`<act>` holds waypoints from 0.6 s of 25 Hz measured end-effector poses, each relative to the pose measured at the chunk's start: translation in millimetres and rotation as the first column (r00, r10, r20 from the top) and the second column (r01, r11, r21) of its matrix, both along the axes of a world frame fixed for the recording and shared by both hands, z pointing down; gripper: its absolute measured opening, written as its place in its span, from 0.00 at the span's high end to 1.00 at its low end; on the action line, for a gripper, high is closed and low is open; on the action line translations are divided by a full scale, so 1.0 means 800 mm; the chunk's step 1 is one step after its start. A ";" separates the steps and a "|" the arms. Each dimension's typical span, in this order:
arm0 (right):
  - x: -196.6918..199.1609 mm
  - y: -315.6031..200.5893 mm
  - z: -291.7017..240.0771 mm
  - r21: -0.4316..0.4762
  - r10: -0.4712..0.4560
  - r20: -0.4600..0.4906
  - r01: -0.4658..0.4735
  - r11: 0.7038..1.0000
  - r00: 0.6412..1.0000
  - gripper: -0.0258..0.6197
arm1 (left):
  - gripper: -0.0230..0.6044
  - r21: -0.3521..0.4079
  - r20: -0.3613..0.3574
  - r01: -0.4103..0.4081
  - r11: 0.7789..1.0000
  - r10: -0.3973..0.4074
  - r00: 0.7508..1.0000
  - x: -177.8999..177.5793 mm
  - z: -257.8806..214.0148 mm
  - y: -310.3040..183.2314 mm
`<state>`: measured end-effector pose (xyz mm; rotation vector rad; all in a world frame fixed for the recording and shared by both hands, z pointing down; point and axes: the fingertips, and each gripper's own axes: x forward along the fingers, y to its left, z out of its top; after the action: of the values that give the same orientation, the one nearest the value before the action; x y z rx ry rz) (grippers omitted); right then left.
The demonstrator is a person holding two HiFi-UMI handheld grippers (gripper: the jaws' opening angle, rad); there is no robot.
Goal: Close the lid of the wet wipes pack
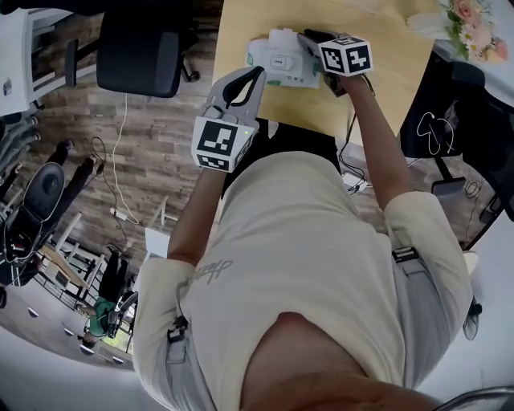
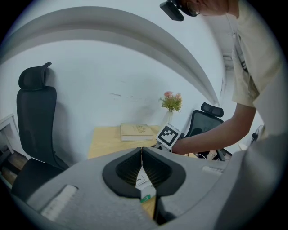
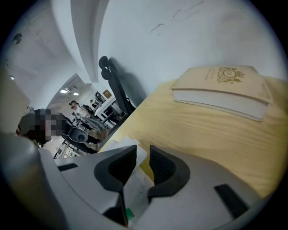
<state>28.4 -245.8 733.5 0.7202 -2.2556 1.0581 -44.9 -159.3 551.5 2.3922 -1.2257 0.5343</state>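
The wet wipes pack [image 1: 281, 63], white with green print, lies on the wooden table [image 1: 385, 48] near its front edge. My right gripper [image 1: 309, 38] reaches over the pack's right end from the right. In the right gripper view its jaws [image 3: 143, 155] stand a narrow gap apart, with nothing between them and the pack [image 3: 135, 191] just beneath. My left gripper [image 1: 259, 74] hovers at the pack's near left corner, jaws shut [image 2: 141, 150], the pack [image 2: 145, 182] showing below them. Whether the lid lies fully flat I cannot tell.
A closed cream book [image 3: 220, 90] lies farther back on the table, and a vase of flowers [image 1: 474, 24] stands at the far right corner. Black office chairs stand left [image 1: 140, 52] and right [image 1: 458, 120] of the table. A cable hangs off the table's right side.
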 end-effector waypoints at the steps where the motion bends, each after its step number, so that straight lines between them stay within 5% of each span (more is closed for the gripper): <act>1: -0.003 0.000 0.001 -0.018 -0.008 0.016 0.008 1.000 1.000 0.85 | 0.94 -0.002 0.005 -0.005 1.000 0.005 1.000 0.001 0.002 0.000; 8: -0.011 -0.005 0.000 -0.076 -0.036 0.079 0.042 0.996 0.996 0.85 | 0.94 0.008 0.022 -0.012 1.000 0.012 1.000 0.002 -0.006 -0.007; 15: -0.008 -0.004 -0.027 0.040 -0.049 0.034 0.048 0.998 0.998 0.85 | 0.94 0.039 0.021 -0.018 0.999 0.017 1.000 -0.007 -0.024 -0.011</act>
<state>22.4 -249.3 712.1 0.6644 -2.3173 1.0131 -50.2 -168.5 532.3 2.4379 -1.2352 0.5461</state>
